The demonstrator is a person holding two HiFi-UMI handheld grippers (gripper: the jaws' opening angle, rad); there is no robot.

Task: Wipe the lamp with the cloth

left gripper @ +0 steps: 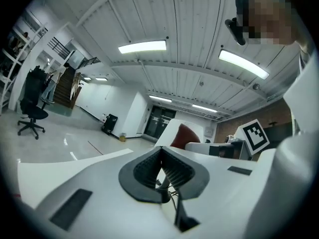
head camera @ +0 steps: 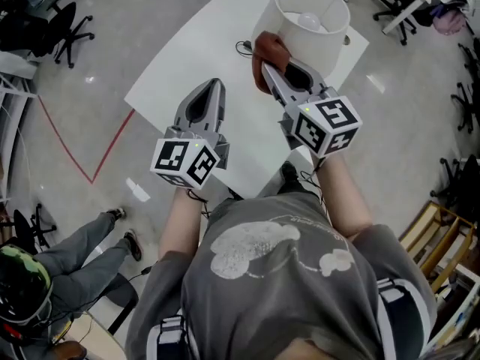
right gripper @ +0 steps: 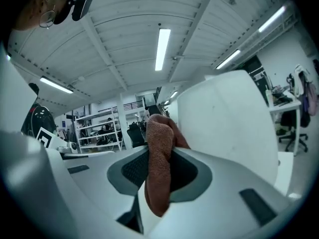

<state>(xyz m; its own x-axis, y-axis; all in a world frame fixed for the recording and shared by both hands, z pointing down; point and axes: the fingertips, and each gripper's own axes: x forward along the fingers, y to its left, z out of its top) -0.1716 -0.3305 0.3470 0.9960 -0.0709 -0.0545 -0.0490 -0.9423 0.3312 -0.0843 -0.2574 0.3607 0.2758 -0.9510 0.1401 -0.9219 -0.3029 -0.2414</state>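
Note:
A white lamp with a drum shade [head camera: 313, 22] stands at the far right of the white table [head camera: 202, 51], its bulb showing inside. My right gripper [head camera: 264, 70] is shut on a rust-brown cloth [head camera: 268, 55], and the cloth lies against the shade's left side. In the right gripper view the cloth [right gripper: 160, 158] hangs between the jaws, with the shade [right gripper: 229, 113] just to its right. My left gripper [head camera: 216, 87] hovers over the table's middle, jaws shut on nothing. In the left gripper view the cloth [left gripper: 185, 135] and shade show ahead.
The lamp's black cord [head camera: 244, 48] lies on the table left of the shade. Office chairs [head camera: 69, 28] stand on the floor at upper left, and a seated person's legs [head camera: 82, 250] are at lower left. Red tape [head camera: 71, 152] marks the floor.

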